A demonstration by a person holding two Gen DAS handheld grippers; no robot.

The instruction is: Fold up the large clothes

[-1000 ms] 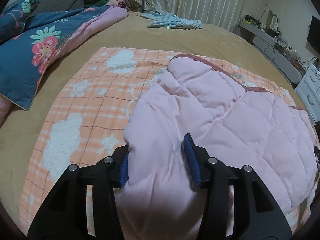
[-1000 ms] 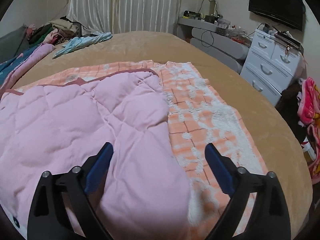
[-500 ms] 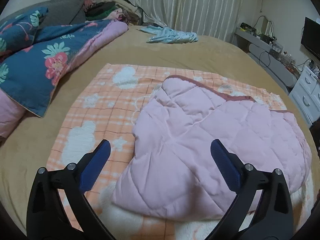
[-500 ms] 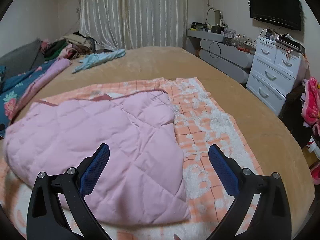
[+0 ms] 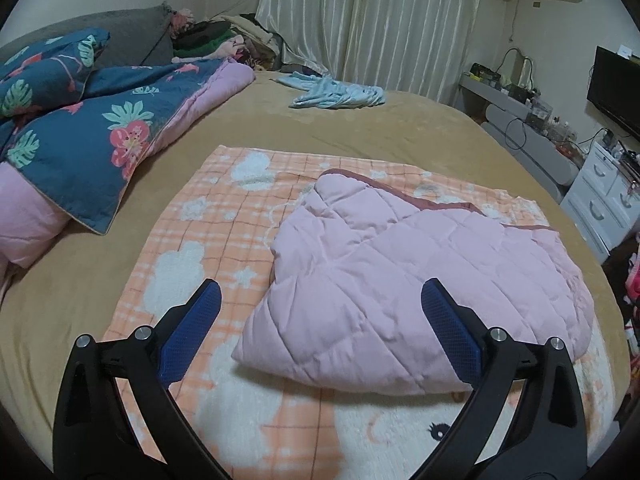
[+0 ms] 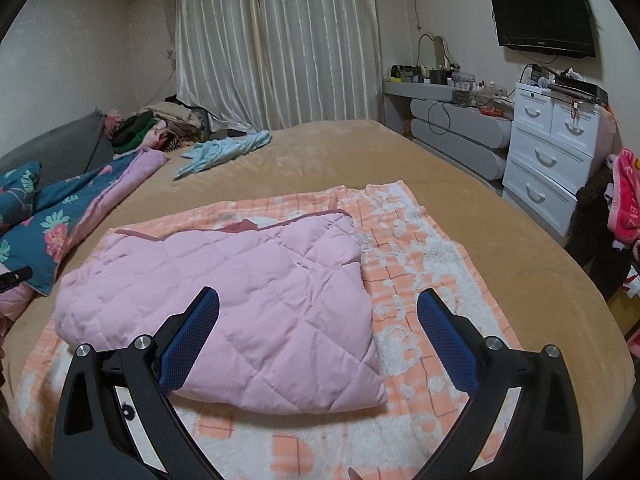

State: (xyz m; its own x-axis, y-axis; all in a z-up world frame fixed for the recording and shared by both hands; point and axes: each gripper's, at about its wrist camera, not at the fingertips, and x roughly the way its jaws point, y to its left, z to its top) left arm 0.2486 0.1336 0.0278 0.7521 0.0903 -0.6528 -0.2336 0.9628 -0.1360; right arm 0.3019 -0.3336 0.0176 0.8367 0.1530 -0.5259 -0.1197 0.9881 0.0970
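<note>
Left wrist view shows the left gripper (image 5: 320, 308) with jaws spread wide, empty; the right gripper (image 6: 318, 316) likewise. Ahead of both jaws the pink quilted garment (image 5: 420, 280) lies folded on the orange blanket (image 5: 224, 216). Its puffy layers could spring open, and a low regrasp might catch the blanket too.

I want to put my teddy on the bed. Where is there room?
The bare tan bedspread between the light blue garment and the orange checked blanket is free. The blanket's right strip beside the pink quilted garment too. The floral duvet crowds the left.
</note>
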